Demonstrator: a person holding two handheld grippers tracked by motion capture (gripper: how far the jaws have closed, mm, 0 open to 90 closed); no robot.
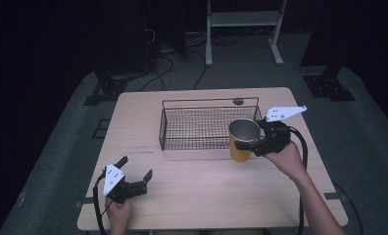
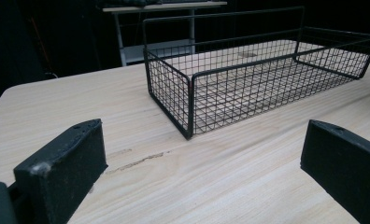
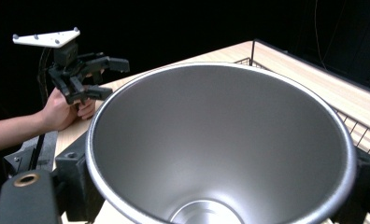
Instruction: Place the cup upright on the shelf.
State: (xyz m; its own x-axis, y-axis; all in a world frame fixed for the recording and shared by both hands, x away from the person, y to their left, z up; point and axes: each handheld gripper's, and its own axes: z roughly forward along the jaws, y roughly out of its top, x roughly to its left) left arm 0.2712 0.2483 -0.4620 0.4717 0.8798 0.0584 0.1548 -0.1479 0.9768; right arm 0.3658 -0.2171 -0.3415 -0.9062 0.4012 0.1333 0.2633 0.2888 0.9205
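A yellow cup (image 1: 240, 151) with a steel inside stands upright just in front of the right front corner of the black wire basket (image 1: 209, 101). My right gripper (image 1: 251, 145) is shut on the cup from the right side. In the right gripper view the cup's shiny inside (image 3: 220, 140) sits between my black fingers (image 3: 78, 182). Whether the cup rests on the table or hangs just above it, I cannot tell. My left gripper (image 1: 136, 167) is held low over the table's front left, open, with only bare wood between its jaws (image 2: 204, 163). The basket (image 2: 239, 70) is empty.
The light wooden table (image 1: 206, 196) has free room in front of the basket and to its left. A small dark round mark (image 1: 238, 102) lies behind the basket. Beyond the table are a white shelf frame (image 1: 243, 19), floor cables (image 1: 162, 63) and stand feet (image 1: 329, 85).
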